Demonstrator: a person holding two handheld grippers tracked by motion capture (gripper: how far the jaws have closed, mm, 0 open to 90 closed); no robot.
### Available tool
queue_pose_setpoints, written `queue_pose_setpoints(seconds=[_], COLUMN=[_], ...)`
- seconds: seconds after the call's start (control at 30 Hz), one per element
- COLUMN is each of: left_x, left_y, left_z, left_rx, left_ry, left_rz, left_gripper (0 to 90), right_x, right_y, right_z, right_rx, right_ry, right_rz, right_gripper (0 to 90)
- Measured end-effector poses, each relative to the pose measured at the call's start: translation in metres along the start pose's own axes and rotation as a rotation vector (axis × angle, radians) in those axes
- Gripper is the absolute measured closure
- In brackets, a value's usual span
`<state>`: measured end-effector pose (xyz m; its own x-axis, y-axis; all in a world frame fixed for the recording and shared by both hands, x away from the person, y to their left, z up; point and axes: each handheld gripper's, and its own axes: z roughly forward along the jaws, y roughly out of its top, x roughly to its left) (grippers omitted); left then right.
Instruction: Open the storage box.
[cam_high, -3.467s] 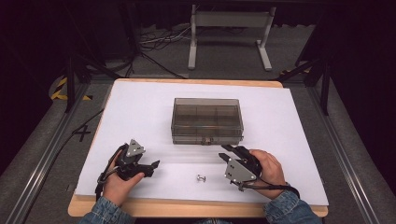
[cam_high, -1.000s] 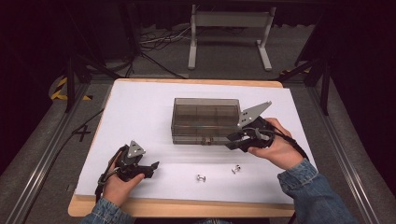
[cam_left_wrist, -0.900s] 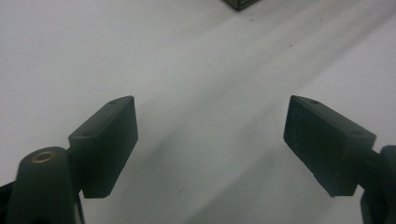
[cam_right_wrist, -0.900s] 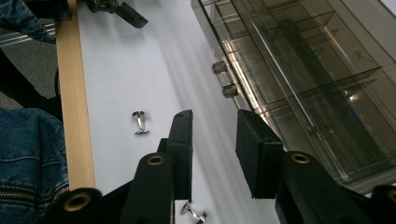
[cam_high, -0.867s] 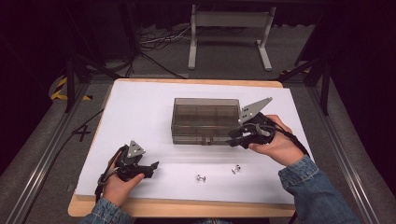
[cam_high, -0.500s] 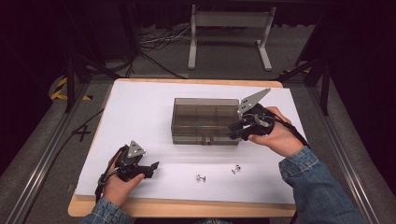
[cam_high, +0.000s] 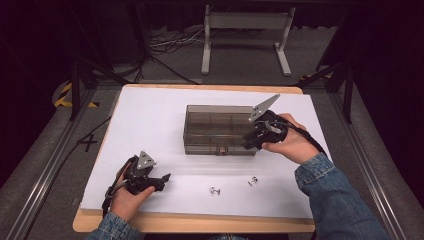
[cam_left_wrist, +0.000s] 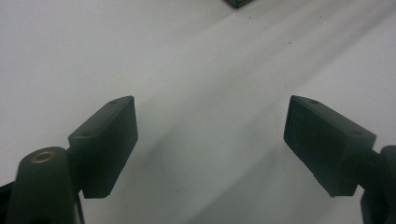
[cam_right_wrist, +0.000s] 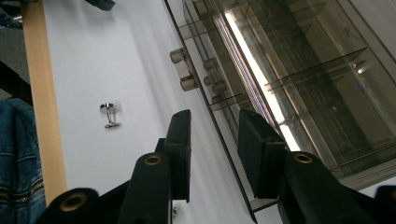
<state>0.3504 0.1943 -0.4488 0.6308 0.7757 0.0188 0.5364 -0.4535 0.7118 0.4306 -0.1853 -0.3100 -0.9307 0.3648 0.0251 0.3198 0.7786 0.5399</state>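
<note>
A smoky clear plastic box (cam_high: 215, 127) with inner dividers stands shut at the middle of the white table. My right gripper (cam_high: 249, 142) is at its right front corner. In the right gripper view the box's front wall (cam_right_wrist: 219, 135) runs up between the jaws of the right gripper (cam_right_wrist: 215, 156); the pads stand apart from it, so it is open. A latch (cam_right_wrist: 183, 69) sits farther along that wall. Two small metal cufflinks (cam_high: 216, 190) (cam_high: 253, 180) lie in front of the box. My left gripper (cam_high: 161, 180) rests at the front left, open over bare table (cam_left_wrist: 210, 149).
The table's wooden front edge (cam_high: 200, 222) is close to the left hand. One cufflink (cam_right_wrist: 109, 115) lies between that edge and the box. A metal stand (cam_high: 245, 30) and cables are on the floor beyond the table.
The right hand left the table's front and moved up to the box's right front corner, edging farther along it in the last second. A second cufflink shows where it was. The left hand stayed still.
</note>
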Motion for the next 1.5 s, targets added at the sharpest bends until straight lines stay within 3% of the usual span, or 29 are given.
queue_pose_setpoints(seconds=[0.3, 0.8, 1.07, 1.27, 1.43, 1.5], left_x=[0.000, 0.000, -0.001, -0.001, -0.001, -0.001], left_y=[0.000, 0.000, 0.000, 0.000, 0.000, 0.000], left_z=[0.000, 0.000, 0.001, 0.001, 0.001, 0.001], left_rx=[0.004, 0.005, 0.005, 0.005, 0.005, 0.005], left_ry=[-0.002, 0.000, -0.002, -0.003, -0.002, -0.002], left_rz=[0.001, 0.002, 0.001, 0.000, -0.001, 0.000], left_gripper=[18.6, 18.5, 18.5, 18.5, 18.5, 18.5], right_x=[-0.006, -0.007, -0.007, -0.007, -0.005, -0.006], right_y=[-0.003, -0.006, -0.007, -0.006, -0.005, -0.004], right_z=[0.015, 0.028, 0.033, 0.033, 0.032, 0.032], right_rx=[0.065, 0.116, 0.142, 0.137, 0.153, 0.141], right_ry=[-0.002, 0.006, 0.004, -0.024, -0.019, -0.023], right_rz=[-0.002, -0.001, -0.036, -0.081, -0.078, -0.107], right_gripper=[67.0, 67.6, 71.8, 79.1, 80.5, 81.1])
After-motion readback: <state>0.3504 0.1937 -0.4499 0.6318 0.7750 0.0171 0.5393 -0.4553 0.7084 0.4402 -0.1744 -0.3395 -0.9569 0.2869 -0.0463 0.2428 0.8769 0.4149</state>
